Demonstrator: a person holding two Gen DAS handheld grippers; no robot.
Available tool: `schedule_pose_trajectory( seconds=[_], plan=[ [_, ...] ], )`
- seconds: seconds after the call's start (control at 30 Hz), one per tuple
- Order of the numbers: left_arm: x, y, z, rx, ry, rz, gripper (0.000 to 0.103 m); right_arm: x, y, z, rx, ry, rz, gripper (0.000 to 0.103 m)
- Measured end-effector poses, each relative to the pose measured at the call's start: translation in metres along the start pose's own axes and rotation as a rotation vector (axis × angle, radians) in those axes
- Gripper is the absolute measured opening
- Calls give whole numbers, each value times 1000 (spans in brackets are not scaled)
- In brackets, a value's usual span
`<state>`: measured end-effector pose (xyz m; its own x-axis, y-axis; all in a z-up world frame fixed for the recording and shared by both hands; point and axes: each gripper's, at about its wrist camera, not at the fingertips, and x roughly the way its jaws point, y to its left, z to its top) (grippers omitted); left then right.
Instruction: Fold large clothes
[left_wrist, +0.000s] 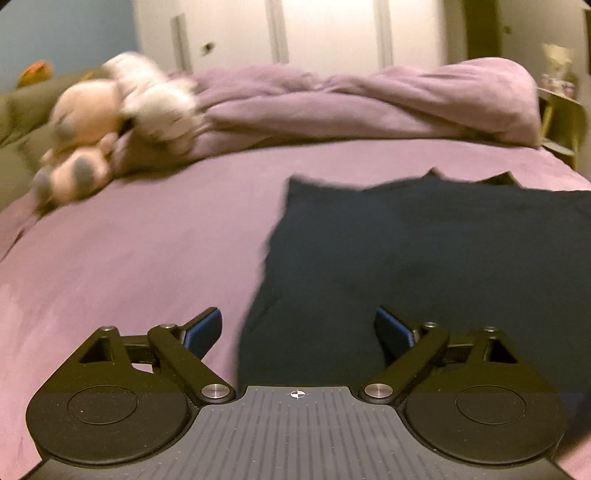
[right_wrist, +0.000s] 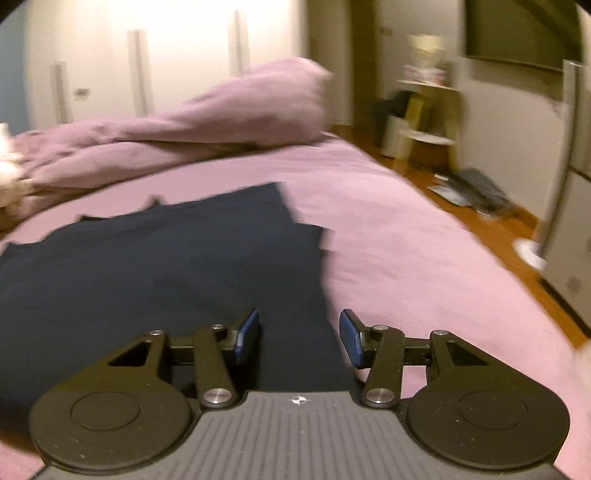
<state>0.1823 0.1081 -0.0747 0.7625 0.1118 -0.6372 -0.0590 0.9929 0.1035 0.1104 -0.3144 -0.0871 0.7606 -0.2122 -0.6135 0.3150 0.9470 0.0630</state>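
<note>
Two hand-held grippers hover low over the near end of a dark navy garment of soft knit cloth (left_wrist: 424, 258) spread flat on a bed with a pinkish-lilac sheet (left_wrist: 147, 258). The left hand-held gripper (left_wrist: 297, 330) has its blue-padded jaws spread wide, holding nothing, and straddles the garment's left edge: one pad over bare sheet, the other over cloth. The right hand-held gripper (right_wrist: 299, 338) is likewise parted and empty, straddling the right edge in the same way, though its gap is narrower.

My reading is that the grasp for a fold is about to be taken; the cloth already looks narrowed, with a stepped outline on its right side, so some folding seems done. The next move calls for each jaw pair to drop onto its near corner, pinch all layers without catching the sheet, then lift together and carry the near end toward the far end.

Farther up the bed lies a bunched lilac duvet (left_wrist: 369, 103), and at far left a blurred heap of pink and white plush toys (left_wrist: 110, 122). Both lie well apart from the garment, so nothing blocks the fold. White wardrobe doors (left_wrist: 332, 33) stand behind
</note>
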Motion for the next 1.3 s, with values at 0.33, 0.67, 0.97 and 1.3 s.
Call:
schedule_pose_trajectory(
  seconds=[0.33,0.67,0.97,1.3],
  plan=[
    [-58,45,-34,-212,69,-112,89,-31,26,4,-28,-35,66,26],
    [-19,47,-41,-430,191,-332,84,-42,45,0,-42,-40,102,22],
    [15,56,-33,-606,220,-396,82,-48,129,-7,-123,27,352,22],
    [29,68,-36,-676,228,-447,68,-40,200,-39,-281,81,403,22]
  ],
)
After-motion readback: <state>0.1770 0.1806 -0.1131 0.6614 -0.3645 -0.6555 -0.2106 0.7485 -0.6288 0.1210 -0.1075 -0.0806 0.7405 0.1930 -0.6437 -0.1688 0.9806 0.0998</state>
